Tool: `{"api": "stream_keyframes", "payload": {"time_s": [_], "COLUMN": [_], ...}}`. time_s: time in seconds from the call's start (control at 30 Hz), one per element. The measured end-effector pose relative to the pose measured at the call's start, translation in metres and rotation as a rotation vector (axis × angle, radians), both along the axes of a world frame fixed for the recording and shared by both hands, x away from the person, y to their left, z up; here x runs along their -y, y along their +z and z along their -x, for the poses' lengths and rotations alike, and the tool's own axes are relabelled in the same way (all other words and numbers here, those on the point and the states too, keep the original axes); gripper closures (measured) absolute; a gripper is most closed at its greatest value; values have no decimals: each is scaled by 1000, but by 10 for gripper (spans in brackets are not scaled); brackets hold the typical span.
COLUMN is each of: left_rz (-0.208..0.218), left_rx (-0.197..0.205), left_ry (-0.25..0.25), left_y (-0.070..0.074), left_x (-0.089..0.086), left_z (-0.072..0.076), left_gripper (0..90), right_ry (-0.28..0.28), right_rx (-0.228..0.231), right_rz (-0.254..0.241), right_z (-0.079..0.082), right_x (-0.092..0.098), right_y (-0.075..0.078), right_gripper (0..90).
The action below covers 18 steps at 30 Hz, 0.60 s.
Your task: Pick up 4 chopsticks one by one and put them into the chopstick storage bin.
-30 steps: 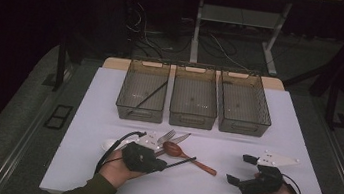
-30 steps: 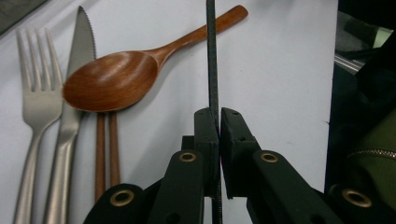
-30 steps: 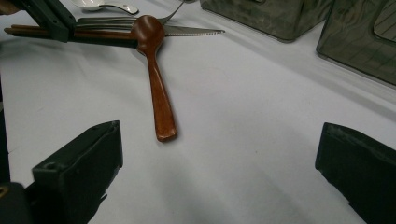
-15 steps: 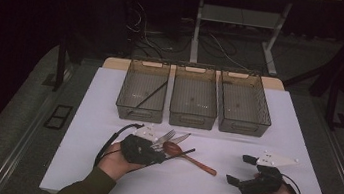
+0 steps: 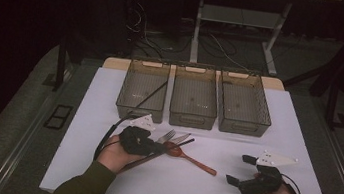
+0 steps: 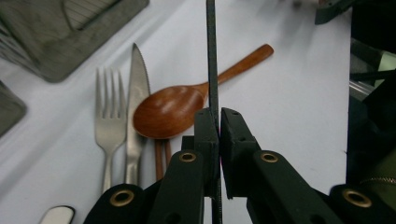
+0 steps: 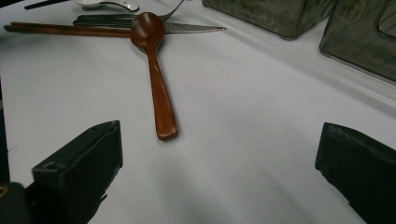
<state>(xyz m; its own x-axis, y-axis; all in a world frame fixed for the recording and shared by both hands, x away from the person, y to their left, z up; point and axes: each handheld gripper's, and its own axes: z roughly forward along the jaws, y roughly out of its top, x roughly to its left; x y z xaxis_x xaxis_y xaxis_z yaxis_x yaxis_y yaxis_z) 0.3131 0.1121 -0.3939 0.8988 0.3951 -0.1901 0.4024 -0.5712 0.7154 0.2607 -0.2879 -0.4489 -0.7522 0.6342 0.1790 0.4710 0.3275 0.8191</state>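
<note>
In the high view, the left gripper (image 5: pixel 156 147) holds a thin black chopstick (image 5: pixel 176 147), which slants across the white desk (image 5: pixel 80 130) just over the wooden spoon (image 5: pixel 191 159). Three smoky plastic bins (image 5: pixel 194 99) stand beyond the spoon; bare desk lies between the spoon and the right gripper (image 5: pixel 239 170).

In the left gripper view, the matte fingers (image 6: pixel 205 128) pinch the chopstick (image 6: pixel 212 56) above the glossy spoon bowl (image 6: pixel 169 111), with a steel fork (image 6: pixel 108 122) and knife (image 6: pixel 135 103) beside it.

In the right gripper view, the fingers (image 7: pixel 79 165) stand wide apart, holding nothing, near the spoon's (image 7: pixel 156 79) handle end.
</note>
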Motion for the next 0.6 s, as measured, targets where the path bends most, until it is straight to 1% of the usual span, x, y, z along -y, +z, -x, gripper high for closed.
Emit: {"api": "stream_keyframes", "payload": {"time_s": [0.17, 0.43, 0.53, 0.6], "left_rz": [21, 12, 12, 9], "left_rx": [3, 20, 27, 31], "left_ry": [20, 44, 53, 60], "left_y": [7, 21, 26, 29], "left_x": [-3, -4, -4, -5], "left_z": [-9, -23, -28, -32], "left_gripper": [853, 853, 853, 853], "right_ry": [3, -4, 2, 0], "right_rx": [1, -2, 2, -7], "right_rz": [2, 0, 3, 2], "right_z": [0, 0, 0, 1], "right_x": [0, 0, 0, 0], "right_y": [0, 0, 0, 0], "right_gripper": [6, 6, 6, 6]}}
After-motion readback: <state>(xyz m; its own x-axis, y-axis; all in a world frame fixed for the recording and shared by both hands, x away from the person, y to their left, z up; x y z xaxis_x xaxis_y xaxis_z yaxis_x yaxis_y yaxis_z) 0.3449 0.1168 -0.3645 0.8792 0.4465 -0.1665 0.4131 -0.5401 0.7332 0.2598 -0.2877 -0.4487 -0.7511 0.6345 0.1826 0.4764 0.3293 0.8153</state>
